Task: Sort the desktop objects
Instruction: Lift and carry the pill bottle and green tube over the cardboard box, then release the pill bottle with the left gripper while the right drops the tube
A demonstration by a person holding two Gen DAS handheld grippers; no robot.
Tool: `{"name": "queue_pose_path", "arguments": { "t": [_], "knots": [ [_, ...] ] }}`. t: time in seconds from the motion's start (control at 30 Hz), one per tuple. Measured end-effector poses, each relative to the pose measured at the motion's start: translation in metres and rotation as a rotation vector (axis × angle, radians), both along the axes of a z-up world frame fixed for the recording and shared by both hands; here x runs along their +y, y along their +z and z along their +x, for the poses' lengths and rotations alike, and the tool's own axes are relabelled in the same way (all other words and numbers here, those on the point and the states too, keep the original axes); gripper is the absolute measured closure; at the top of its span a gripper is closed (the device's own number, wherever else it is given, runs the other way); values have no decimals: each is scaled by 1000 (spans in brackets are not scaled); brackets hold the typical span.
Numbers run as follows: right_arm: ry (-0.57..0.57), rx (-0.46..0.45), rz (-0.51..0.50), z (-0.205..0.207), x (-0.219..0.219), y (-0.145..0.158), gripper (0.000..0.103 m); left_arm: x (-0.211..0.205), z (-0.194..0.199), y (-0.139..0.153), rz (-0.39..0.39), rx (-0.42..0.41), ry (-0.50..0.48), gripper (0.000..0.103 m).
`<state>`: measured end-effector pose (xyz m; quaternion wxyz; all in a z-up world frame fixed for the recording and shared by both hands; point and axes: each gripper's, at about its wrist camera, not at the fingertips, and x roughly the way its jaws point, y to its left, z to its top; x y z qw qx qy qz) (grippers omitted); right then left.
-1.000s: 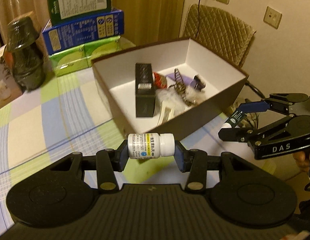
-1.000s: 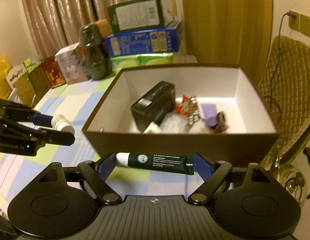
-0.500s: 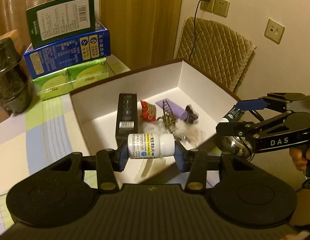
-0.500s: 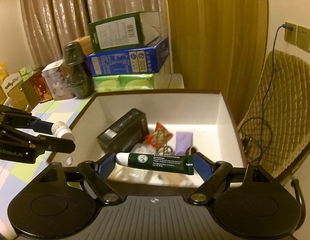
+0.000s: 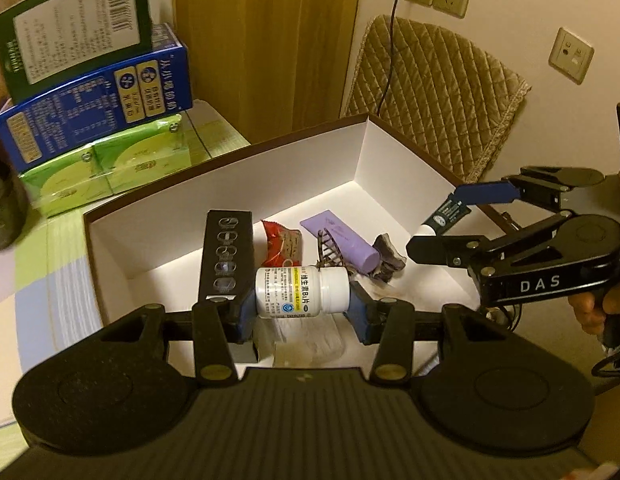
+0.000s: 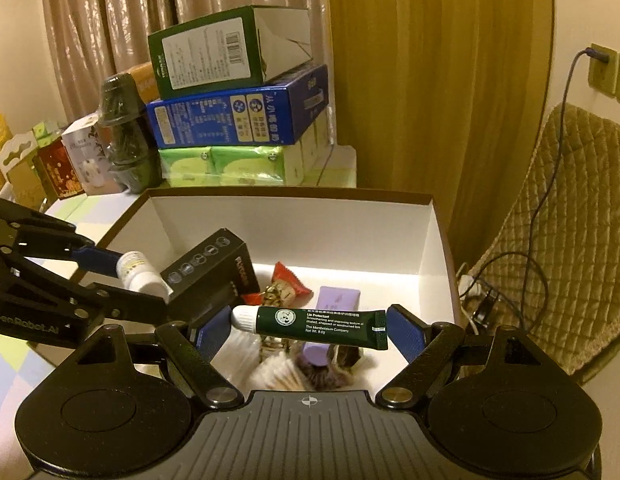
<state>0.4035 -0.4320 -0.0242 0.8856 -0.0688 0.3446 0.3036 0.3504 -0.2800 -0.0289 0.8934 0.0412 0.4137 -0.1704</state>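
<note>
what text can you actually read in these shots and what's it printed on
"DAS": side of the right gripper.
"GenRobot.AI": side of the left gripper.
"Lip Protectant", "The Mentholatum Company", "Net Wt. 8.0g": green tube in the right gripper.
White bottle in the left gripper: Chinese label, too small to read surely.
Black box in the carton: white lettering on its end, blurred.
Blue box and green box: print and barcode unreadable.

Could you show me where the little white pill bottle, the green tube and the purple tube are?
white pill bottle (image 5: 296,293): left wrist view, on its label.
green tube (image 6: 323,323): right wrist view, on its printed middle.
purple tube (image 5: 341,240): left wrist view, on its body, inside the box.
</note>
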Motion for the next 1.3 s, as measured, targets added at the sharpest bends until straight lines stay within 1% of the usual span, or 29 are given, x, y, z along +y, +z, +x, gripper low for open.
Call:
{"name": "queue_pose_path", "arguments": {
  "t": [0.3, 0.8, 0.97, 1.07, 1.1, 1.2, 1.3],
  "knots": [
    [2, 20, -14, 19, -2, -9, 22, -13, 30, -17, 20, 42, -8, 61],
    [16, 30, -27, 35, 2, -15, 22, -21, 56, -37, 45, 84, -5, 61],
    [18, 33, -29, 37, 3, -15, 22, -20, 61, -40, 51, 84, 6, 61],
    [20, 36, -31, 38, 4, -15, 22, -18, 63, -39, 43, 83, 9, 59],
    [22, 37, -32, 38, 4, -15, 22, -18, 63, -39, 42, 83, 9, 57],
    [25, 42, -34, 37, 3, -16, 22, -16, 62, -38, 44, 85, 9, 56],
    [37, 52, -36, 34, 4, -16, 22, -12, 60, -37, 41, 92, 14, 53]
  ]
}}
